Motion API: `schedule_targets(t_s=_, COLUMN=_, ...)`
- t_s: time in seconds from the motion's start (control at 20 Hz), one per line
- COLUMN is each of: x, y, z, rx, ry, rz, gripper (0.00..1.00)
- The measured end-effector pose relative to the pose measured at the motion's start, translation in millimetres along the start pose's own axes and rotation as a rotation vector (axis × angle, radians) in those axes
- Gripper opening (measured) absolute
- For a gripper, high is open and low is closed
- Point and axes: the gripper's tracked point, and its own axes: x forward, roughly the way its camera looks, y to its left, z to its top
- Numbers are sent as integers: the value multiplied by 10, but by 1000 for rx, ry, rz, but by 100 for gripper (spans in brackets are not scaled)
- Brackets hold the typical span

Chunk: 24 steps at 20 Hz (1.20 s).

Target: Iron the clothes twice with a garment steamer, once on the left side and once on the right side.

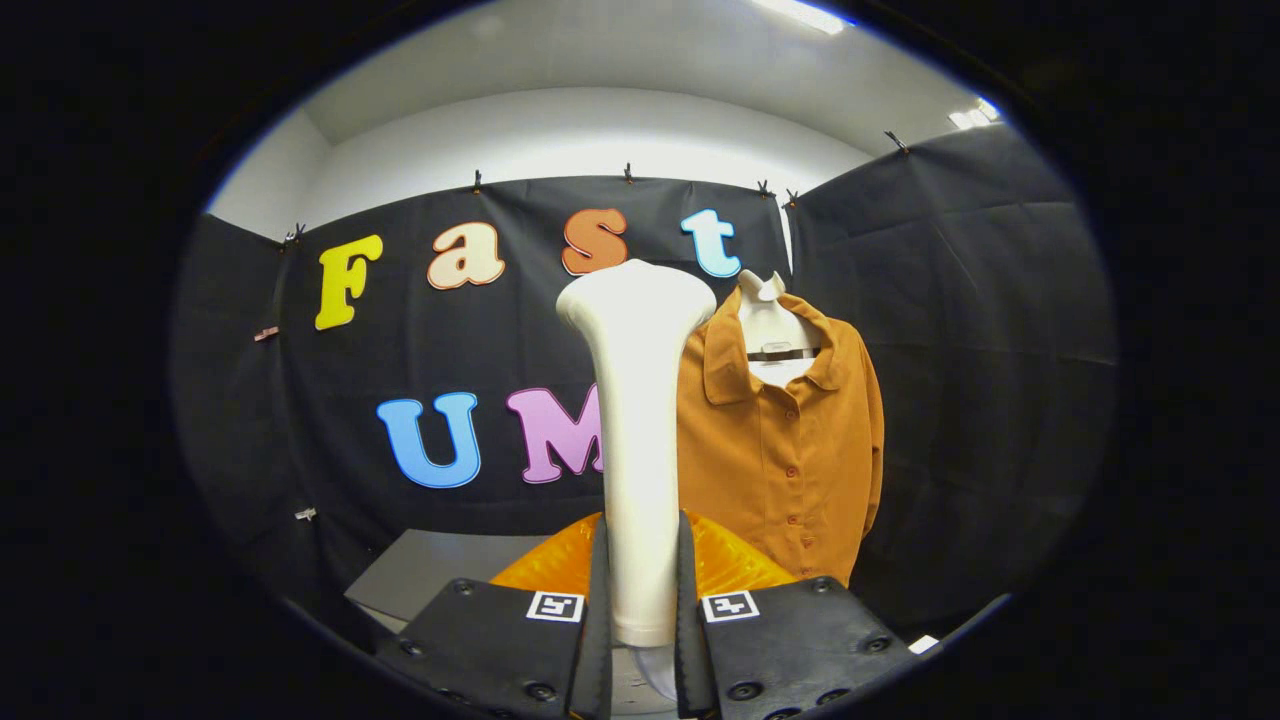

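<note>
My claw (640,600) is closed on the smooth, cream-white plastic garment steamer (637,420), both fingers pressing its narrow handle from either side. The steamer stands upright between my fingers, its long axis running straight up from my grip. It is slim along the shaft and flares at the top into a broad, rounded head, which rises above the level of the shirt's shoulders. From here I see only its plain back or side, so I cannot tell which way the steam face points. Beyond it, just to my right, the rust-orange button-front shirt (790,430) hangs on a white mannequin torso (772,325), collar open, a row of buttons running down its front. Behind my fingers lies a glossy orange ribbed object (735,565) on a grey surface (430,575).
</note>
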Motion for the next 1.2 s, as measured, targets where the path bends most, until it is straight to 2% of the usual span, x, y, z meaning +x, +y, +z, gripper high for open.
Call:
schedule_targets(t_s=0.5, x=-385, y=203, z=36, rx=-27, ry=-40, rz=5, gripper=28)
schedule_targets(t_s=1.2, x=-380, y=123, z=-18, rx=-19, ry=-30, rz=2, gripper=28)
